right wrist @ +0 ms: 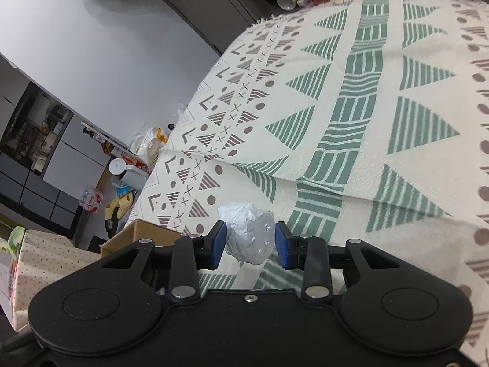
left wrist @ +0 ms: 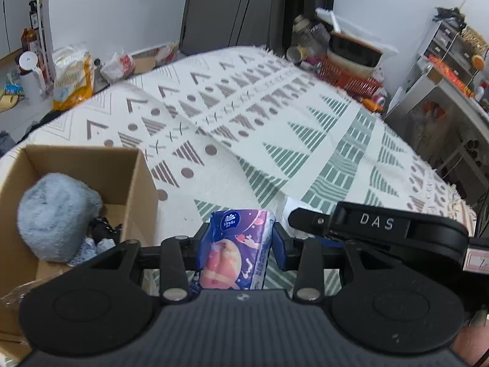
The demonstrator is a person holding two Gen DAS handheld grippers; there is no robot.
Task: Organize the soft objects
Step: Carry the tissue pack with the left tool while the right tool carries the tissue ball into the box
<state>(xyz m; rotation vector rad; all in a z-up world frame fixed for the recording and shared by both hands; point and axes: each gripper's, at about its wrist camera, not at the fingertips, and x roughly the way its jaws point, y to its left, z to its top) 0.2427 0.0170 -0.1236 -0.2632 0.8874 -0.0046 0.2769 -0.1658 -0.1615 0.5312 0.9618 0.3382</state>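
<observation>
The left tool [left wrist: 241, 240] was clamped on a tissue pack [left wrist: 237, 247], its blue pads pressed against the pack's two long sides. The pack hung just beside the cardboard box [left wrist: 134, 180], on the side away from the box's contents, above the patterned cloth [left wrist: 275, 140]. Inside the box lay a grey plush lump [left wrist: 55, 214] against the near wall, with some small dark and pale items next to it, too blurred to identify.

The right tool [right wrist: 250, 243] stood with its pads apart, one on each side of a crumpled clear bag [right wrist: 249, 232] holding something white. Whether the pads touched the bag could not be told. The bag rested on the cloth, well apart from the box, whose corner [right wrist: 143, 232] showed in the right wrist view.

Assessment: the tissue pack appeared light and compressible, with a slick film wrapper; a hold across the middle of its width seemed sound. The bag looked very light, loose and slippery; a grip on its bulky centre would likely serve better than one on the thin film edges.
</observation>
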